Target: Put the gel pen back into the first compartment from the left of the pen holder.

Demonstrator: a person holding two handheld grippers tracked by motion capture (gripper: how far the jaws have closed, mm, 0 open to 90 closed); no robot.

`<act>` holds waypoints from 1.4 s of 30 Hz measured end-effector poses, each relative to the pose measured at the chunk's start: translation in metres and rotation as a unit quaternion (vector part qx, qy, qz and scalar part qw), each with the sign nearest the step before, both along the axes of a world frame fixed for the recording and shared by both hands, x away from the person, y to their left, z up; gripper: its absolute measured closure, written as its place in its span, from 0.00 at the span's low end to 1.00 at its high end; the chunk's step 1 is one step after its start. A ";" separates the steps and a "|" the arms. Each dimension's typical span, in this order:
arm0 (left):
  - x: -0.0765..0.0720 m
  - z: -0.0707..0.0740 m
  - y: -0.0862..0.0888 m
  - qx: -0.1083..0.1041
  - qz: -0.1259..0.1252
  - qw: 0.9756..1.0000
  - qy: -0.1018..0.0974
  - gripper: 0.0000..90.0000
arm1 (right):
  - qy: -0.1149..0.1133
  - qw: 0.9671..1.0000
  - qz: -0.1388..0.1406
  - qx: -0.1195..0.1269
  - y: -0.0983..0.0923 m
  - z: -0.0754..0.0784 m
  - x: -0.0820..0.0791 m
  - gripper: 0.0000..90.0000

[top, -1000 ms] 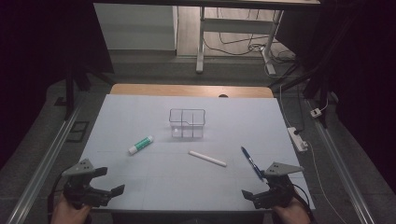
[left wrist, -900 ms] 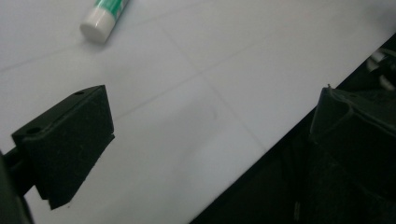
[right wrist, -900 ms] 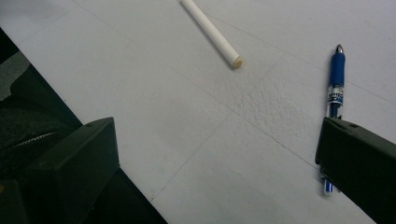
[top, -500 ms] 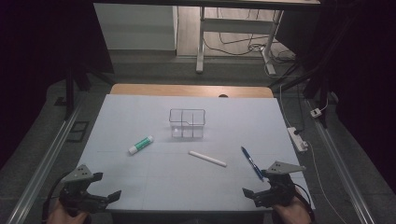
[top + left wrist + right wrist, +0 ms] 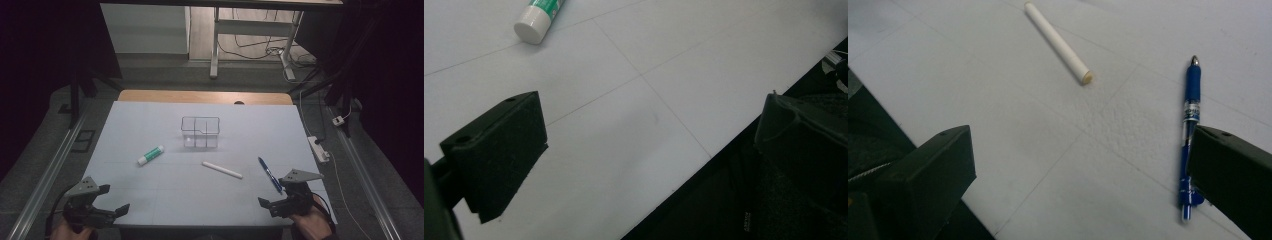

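Now, left to right. Left tool (image 5: pixel 111 212) hangs at the worktop's (image 5: pixel 150 125) 7 o'clock corner, jaws wide apart and empty, one jaw past the near edge in the left gripper view. Glue stick (image 5: pixel 150 155), green label and white cap, lies at about 10 o'clock from centre, well apart from that tool; probably light, stiff and smooth, likely to roll, so pinch across the barrel middle. Clear box (image 5: pixel 200 132) with dividers stands at 12 o'clock from centre, empty as far as I can tell; looks thin-walled and light, take it by the rim. White stick (image 5: pixel 222 170) lies just right of centre; chalk or tube, cannot tell, maybe brittle, so grip mid-length, gently. Blue pen (image 5: pixel 269 174) lies at 4 o'clock, slim and slippery; grip the middle. Right tool (image 5: pixel 272 204) sits at 5 o'clock, jaws wide, empty, one jaw just beside the pen's near end.
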State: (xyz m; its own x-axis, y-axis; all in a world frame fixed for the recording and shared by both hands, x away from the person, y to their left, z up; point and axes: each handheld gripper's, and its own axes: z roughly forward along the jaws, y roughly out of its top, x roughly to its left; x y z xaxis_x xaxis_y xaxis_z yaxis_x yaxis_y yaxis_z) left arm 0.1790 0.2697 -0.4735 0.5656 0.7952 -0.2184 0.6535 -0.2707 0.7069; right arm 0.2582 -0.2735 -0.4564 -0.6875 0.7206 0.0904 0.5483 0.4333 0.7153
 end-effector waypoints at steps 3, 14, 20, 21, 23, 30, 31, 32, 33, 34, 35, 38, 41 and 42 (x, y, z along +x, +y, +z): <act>0.000 0.000 0.000 0.001 -0.002 1.000 0.001 0.01 | -0.003 1.000 0.000 0.000 0.002 0.000 0.006 0.00; 0.000 0.000 -0.001 0.001 -0.003 1.000 0.001 0.01 | 0.010 0.999 -0.035 -0.029 0.010 -0.006 0.039 0.00; 0.001 0.000 0.000 -0.001 -0.004 1.000 0.003 0.00 | 0.019 0.998 -0.046 -0.045 0.010 -0.010 0.052 0.00; 0.001 0.000 0.000 -0.002 -0.004 1.000 0.002 0.00 | 0.022 0.997 -0.049 -0.047 0.010 -0.011 0.055 0.00; 0.001 0.000 0.000 -0.002 -0.004 1.000 0.003 0.00 | 0.025 0.997 -0.054 -0.052 0.010 -0.012 0.060 0.00; 0.001 0.000 0.000 0.000 -0.006 1.000 0.004 0.00 | 0.021 0.994 -0.059 -0.093 0.012 -0.019 0.080 0.00; 0.001 0.000 0.000 0.000 -0.006 1.000 0.005 0.00 | 0.023 0.993 -0.060 -0.101 0.012 -0.023 0.087 0.00; 0.001 0.000 0.000 0.000 -0.006 1.000 0.005 0.00 | 0.023 0.992 -0.062 -0.105 0.012 -0.025 0.090 0.00; 0.001 0.000 0.000 -0.001 -0.006 1.000 0.005 0.00 | 0.023 0.992 -0.062 -0.105 0.012 -0.025 0.090 0.00; 0.002 0.000 0.000 0.000 -0.006 1.000 0.005 0.00 | 0.025 0.992 -0.064 -0.109 0.012 -0.026 0.093 0.00; 0.002 0.000 0.000 0.000 -0.006 1.000 0.005 0.00 | 0.025 0.992 -0.064 -0.108 0.012 -0.028 0.097 0.00; 0.002 -0.001 -0.001 0.001 -0.007 1.000 0.006 0.00 | 0.026 0.991 -0.065 -0.118 0.013 -0.031 0.106 0.00; 0.002 -0.001 -0.001 0.001 -0.007 1.000 0.006 0.00 | 0.030 0.989 -0.068 -0.125 0.015 -0.034 0.115 0.00; 0.002 -0.001 -0.001 0.001 -0.007 1.000 0.006 0.00 | 0.033 0.989 -0.067 -0.128 0.016 -0.036 0.118 0.00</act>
State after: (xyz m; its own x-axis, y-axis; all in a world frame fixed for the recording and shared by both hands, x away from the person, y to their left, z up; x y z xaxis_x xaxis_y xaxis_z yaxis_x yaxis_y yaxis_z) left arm 0.1807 0.2687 -0.4740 0.5746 0.7872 -0.2240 0.6583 -0.2819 0.6980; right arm 0.3763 -0.2574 -0.4924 -0.5824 0.8103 -0.0653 0.6546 0.5151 0.5533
